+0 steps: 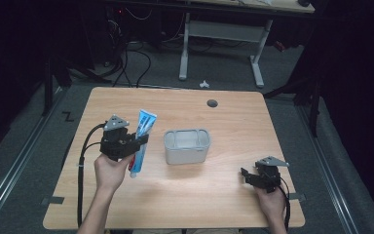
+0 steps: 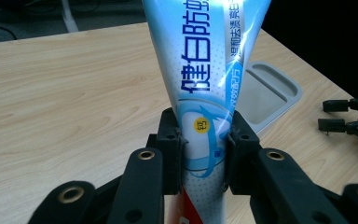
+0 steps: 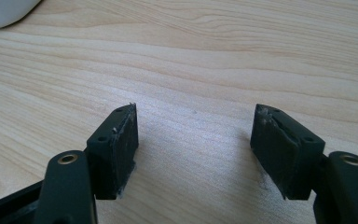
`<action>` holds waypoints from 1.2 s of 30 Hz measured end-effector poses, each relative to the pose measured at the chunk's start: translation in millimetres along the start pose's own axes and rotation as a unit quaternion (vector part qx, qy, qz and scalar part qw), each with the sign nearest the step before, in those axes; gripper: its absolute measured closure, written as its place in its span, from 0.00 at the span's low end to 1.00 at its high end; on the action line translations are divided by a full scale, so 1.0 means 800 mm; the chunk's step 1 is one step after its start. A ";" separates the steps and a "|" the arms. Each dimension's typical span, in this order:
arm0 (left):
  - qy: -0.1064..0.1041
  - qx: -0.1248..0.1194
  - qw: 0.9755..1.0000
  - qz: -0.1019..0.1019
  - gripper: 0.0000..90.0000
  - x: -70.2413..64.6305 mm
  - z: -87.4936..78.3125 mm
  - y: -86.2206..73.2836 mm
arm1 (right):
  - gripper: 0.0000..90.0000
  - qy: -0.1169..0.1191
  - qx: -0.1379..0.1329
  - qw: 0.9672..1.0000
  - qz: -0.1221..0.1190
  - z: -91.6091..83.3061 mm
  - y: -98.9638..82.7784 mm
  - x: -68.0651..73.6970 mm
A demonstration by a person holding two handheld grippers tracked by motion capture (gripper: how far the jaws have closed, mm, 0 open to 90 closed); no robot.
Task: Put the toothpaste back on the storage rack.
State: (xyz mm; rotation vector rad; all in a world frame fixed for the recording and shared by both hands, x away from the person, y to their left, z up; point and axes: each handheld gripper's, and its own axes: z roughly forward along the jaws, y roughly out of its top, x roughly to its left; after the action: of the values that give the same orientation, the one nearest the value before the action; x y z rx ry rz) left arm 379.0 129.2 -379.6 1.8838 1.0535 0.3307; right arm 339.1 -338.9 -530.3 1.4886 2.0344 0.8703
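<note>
Black fingers [image 2: 170,154] of the left gripper [image 2: 204,149] are clamped on the toothpaste tube [image 2: 205,93], one pad on each flank, just above its red lower end. From the high view, that tube [image 1: 141,141] hangs nearly upright in the left gripper [image 1: 135,144] at about nine o'clock from the grey container [image 1: 187,146], near it but apart, its flat crimped end uppermost. The container is a shallow grey bin with rounded corners at the middle of the worktop [image 1: 224,195], its rim [image 2: 279,88] showing just past the tube in the left gripper view.

Judging by this, the step in hand is carrying the tube over to the bin. To do it well, I'd keep the squeeze steady, since a soft tube can slide, and bring the tube above the opening before lowering.

Off at four o'clock from the bin, the right gripper [image 1: 257,176] rests low over bare wood, its fingers [image 3: 116,149] spread wide with nothing between them.
</note>
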 end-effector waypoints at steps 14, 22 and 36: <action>-0.017 -0.019 1.000 0.011 0.80 -0.022 0.010 0.021 | 0.36 0.001 -0.001 1.000 0.001 0.000 0.000 0.000; -0.026 -0.024 0.999 0.019 0.80 -0.032 0.020 0.031 | 0.36 0.002 -0.001 1.000 0.003 0.000 0.000 -0.001; -0.031 -0.032 0.998 0.035 0.80 -0.050 0.037 0.054 | 0.36 0.000 0.000 1.000 0.000 0.000 0.000 0.001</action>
State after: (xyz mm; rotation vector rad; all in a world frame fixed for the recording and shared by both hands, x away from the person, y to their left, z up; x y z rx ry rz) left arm 396.0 71.9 -352.3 1.8641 0.9271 0.3392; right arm 339.0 -338.4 -530.2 1.4893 2.0349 0.8694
